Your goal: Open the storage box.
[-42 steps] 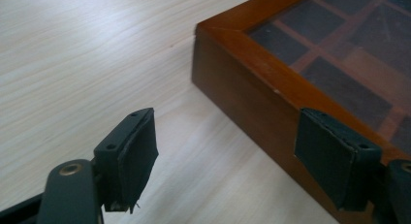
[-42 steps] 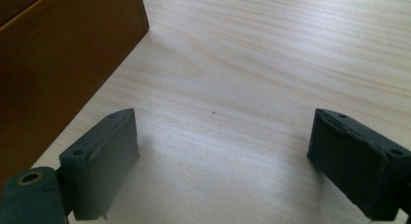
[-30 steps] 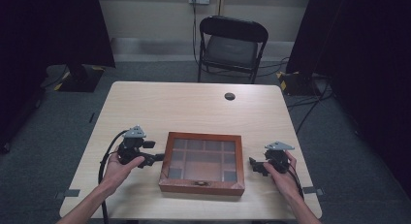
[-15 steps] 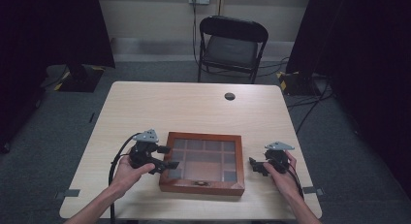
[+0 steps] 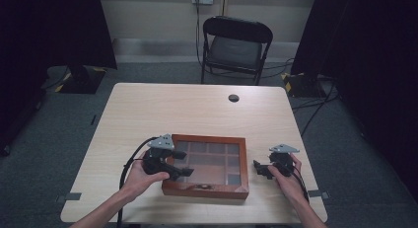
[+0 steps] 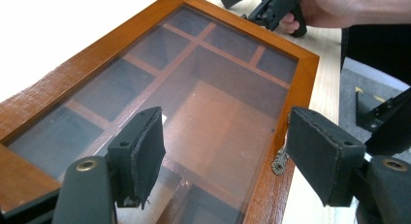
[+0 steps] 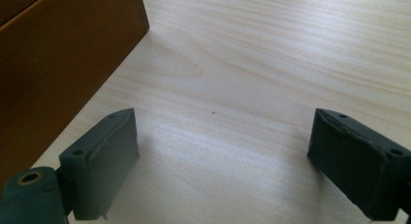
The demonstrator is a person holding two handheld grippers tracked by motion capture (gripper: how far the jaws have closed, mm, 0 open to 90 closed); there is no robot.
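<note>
Hands are working at the counter (image 5: 197, 104): the left gripper (image 5: 181, 171), released with its jaws just closing slightly, is hovering over the wooden box (image 5: 207, 187) lying near six o'clock, while the right gripper (image 5: 257, 167), released, is resting at the box's three o'clock, apart from it.

1. The high view looks forward and down from above the person's near side, taking in the whole table (image 5: 197, 109) and a chair (image 5: 235, 46) beyond its far edge.
2. The left gripper view sits close over the wooden box (image 6: 97, 54), looking across its glass lid toward the right hand (image 6: 339, 8).
3. The right gripper view sits low and close above the tabletop (image 7: 271, 88), with the box's side (image 7: 58, 69) at its left.
4. All three views share the box.
</note>
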